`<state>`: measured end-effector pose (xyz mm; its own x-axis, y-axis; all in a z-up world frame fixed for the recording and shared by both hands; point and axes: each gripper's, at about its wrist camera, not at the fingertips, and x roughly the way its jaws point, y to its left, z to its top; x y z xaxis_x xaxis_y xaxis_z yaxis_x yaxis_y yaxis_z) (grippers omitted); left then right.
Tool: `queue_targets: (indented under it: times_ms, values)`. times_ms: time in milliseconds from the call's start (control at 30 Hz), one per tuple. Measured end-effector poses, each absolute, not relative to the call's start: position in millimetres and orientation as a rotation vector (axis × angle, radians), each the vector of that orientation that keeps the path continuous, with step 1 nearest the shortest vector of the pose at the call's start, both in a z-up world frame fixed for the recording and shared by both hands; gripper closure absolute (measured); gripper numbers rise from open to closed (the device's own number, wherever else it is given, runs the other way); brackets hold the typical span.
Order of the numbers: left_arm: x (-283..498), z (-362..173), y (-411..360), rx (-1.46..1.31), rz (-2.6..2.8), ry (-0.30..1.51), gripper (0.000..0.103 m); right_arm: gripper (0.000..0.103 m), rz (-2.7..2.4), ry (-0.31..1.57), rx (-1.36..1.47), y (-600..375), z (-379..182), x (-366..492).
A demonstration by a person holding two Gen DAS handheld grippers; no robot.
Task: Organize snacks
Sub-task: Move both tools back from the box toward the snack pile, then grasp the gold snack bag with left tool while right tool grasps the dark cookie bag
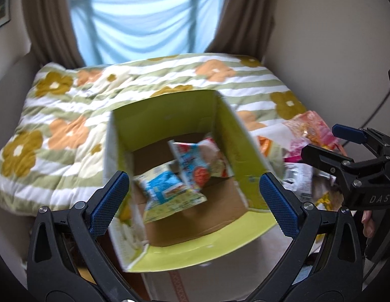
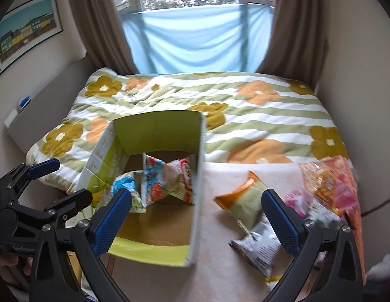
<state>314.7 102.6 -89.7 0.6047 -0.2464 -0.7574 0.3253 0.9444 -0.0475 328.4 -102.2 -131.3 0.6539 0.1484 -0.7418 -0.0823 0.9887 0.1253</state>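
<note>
An open cardboard box (image 1: 227, 128) with a green inside stands at the near end of the bed; it also shows in the right wrist view (image 2: 157, 130). Inside lie a blue snack bag (image 1: 164, 188) and a red-and-white snack bag (image 1: 197, 158), the latter also in the right wrist view (image 2: 169, 178). My left gripper (image 1: 195, 198) is open and empty above the box. My right gripper (image 2: 197, 216) is open and empty over the box's right wall. Loose snacks lie right of the box: an orange-and-green bag (image 2: 247, 198), a black-and-white bag (image 2: 260, 246) and a pink pack (image 2: 298, 198).
The bed's flowered quilt (image 2: 245, 115) stretches behind the box to a blue cloth (image 2: 195, 40) under the window. An orange-pink bag (image 2: 330, 183) lies at the far right. Walls close in on both sides. The right gripper shows in the left wrist view (image 1: 328, 141).
</note>
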Motion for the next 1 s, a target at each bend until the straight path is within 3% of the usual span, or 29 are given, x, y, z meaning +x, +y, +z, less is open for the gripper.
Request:
queue_targets:
  times_ms: [300,500,1000]
  values:
    - [291,-83,17,0.119,-0.417,0.835,0.000,0.000,0.032,0.800,0.116,-199,-115,281]
    - [270,-104,-48,0.088,-0.453,0.917,0.000,0.000,-0.013,0.849,0.075,-266,-123,255]
    - [210,-201,-169,0.046,-0.334,1.157,0.000,0.000,0.109,1.008,0.288,-386,-226,246]
